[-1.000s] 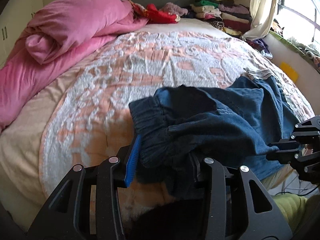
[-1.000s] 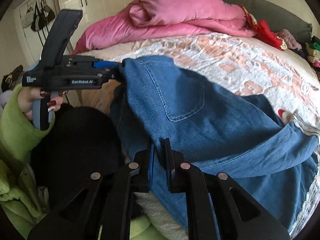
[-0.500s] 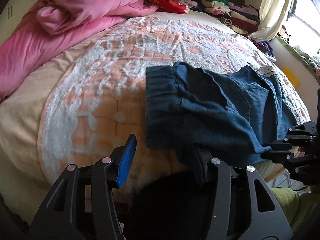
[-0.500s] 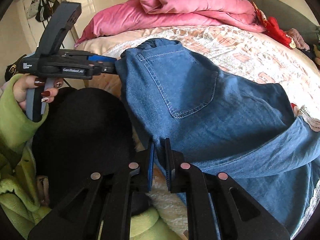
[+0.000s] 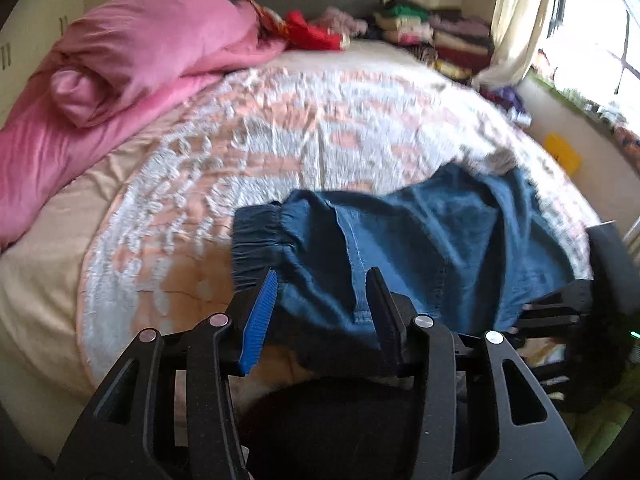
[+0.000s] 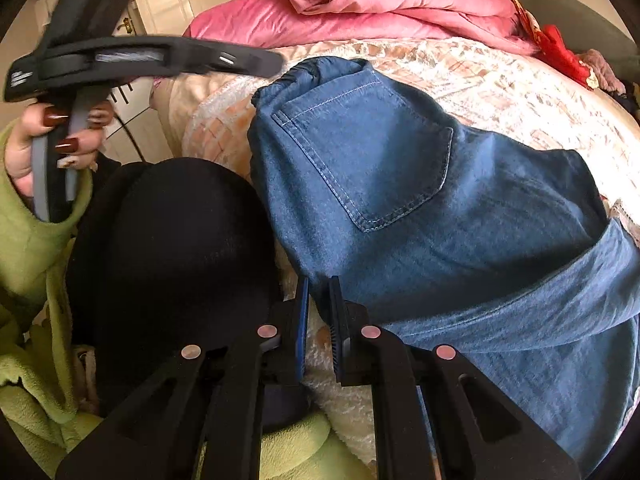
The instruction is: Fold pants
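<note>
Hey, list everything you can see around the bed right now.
Blue denim pants: one, blue, spread on bed's near edge.
Pink duvet: one, pink, bunched at bed's far left.
Patterned bedspread: one, peach and white, covering bed.
Folded clothes stack: one, mixed colours, bed's far right corner.
Red garment: one, red, beside duvet.
Cream curtain: one, cream, far right.
Black fabric mound: one, black, beside pants, nearer the camera.
Green fleece sleeve: one, green, on left arm.
Left hand: one, dark-red nails, emerging from sleeve.
Left gripper: one, black, fingers closing, pants waistband between them.
Right gripper: one, black, shut on pants' edge.
</note>
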Demonstrator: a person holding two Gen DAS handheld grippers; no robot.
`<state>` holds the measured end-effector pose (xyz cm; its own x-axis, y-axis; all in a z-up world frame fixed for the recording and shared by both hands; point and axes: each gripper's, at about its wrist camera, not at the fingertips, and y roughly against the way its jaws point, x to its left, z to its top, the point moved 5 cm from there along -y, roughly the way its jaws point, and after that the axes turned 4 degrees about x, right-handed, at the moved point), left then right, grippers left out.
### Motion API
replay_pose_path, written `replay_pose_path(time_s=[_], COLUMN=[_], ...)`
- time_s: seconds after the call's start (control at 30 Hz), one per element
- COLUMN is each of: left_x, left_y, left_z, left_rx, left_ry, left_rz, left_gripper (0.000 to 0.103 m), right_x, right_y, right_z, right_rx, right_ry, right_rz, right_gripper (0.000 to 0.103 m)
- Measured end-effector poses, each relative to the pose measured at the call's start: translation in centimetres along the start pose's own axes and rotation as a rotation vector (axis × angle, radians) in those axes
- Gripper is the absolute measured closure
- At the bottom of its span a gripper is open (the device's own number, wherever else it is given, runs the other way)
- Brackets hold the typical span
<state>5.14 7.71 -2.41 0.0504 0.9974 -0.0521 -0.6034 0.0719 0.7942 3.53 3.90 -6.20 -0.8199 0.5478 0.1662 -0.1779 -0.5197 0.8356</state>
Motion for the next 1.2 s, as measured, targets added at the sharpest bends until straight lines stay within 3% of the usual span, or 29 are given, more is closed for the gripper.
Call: replay_pose_path(time_s=[0.07,0.2,0.27,0.37,0.5,0.6,0.8,1.03,1.2], left_x=[0.0,0.6,0.7,0.8,0.8,0.8,0.6,0.2,0.0], left_y=[-2.2,-3.7,-3.6,-3.6,-3.4,-3.3,-3.3,-1.1,0.2], left_z=[-0.5,-1.7,-2.1,-2.2,-2.2,-2.2,-2.0,-1.5,-0.9], left_rx=[0.064,0.103,0.099,0.093,0.093,0.092,0.088,0.029,-0.004], left_ry=[-0.004,-0.002,-0.003,-0.005,-0.010,-0.011,-0.008,0.020,0.025], left_rz=[0.027,0.044,0.043,0.042,0.046,0.041,0.042,0.010,0.009], left_gripper=[0.065,0.065,0.065,0.065,0.064,0.063,0.061,0.058,0.055], right_x=[0.2,0.2,-0.5,-1.8,-2.7,-3.1,-3.1,-3.2,-4.9], right_y=[0.2,1.6,2.4,2.9,1.4,-0.8,-0.7,3.4,6.0], right_z=[-0.2,-0.4,0.2,1.0,0.5,-0.8,-0.9,-0.5,-0.5], right_rx=[0.000,-0.031,-0.068,-0.108,-0.053,0.035,0.019,-0.077,-0.132], right_ry=[0.008,0.020,-0.005,-0.059,-0.106,-0.144,-0.162,-0.163,-0.211], right_rz=[0.006,-0.028,-0.047,-0.089,-0.095,-0.076,-0.054,-0.067,-0.110], right_gripper=[0.094,0.093,0.092,0.078,0.072,0.066,0.064,0.049,0.047])
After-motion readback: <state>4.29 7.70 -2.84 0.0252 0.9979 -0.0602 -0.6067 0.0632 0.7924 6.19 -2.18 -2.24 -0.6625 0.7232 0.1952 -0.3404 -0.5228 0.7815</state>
